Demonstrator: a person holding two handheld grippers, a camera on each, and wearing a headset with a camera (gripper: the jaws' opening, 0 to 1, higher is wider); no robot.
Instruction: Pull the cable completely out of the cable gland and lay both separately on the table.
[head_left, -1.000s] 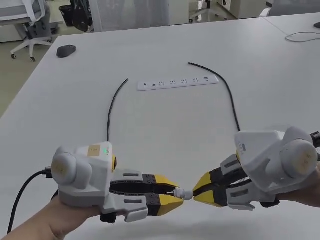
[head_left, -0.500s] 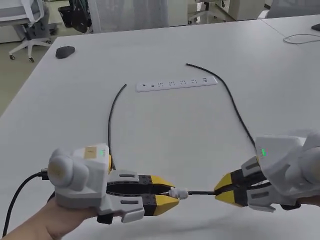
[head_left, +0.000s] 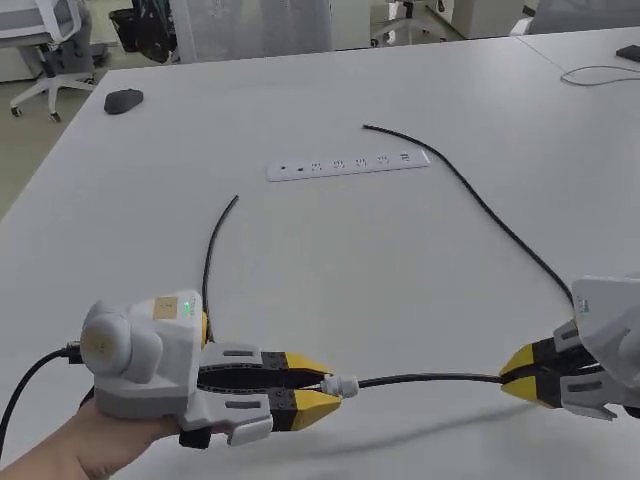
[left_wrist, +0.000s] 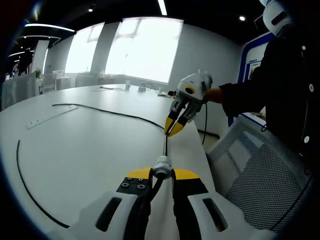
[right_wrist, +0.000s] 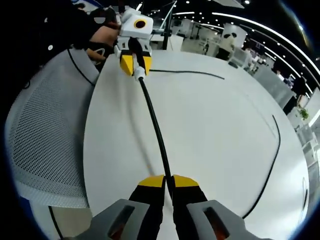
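Head view: left hand-held gripper clamps cable gland; right hand-held gripper pinches cable (stretched between them).

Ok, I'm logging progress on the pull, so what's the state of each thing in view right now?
cable gland: clamped in left hand-held gripper, cable not yet out.
cable: taut between the two hand-held grippers, far ends lying on the table.
left hand-held gripper: shut on cable gland.
right hand-held gripper: shut on cable.
power strip: flat on table, untouched.
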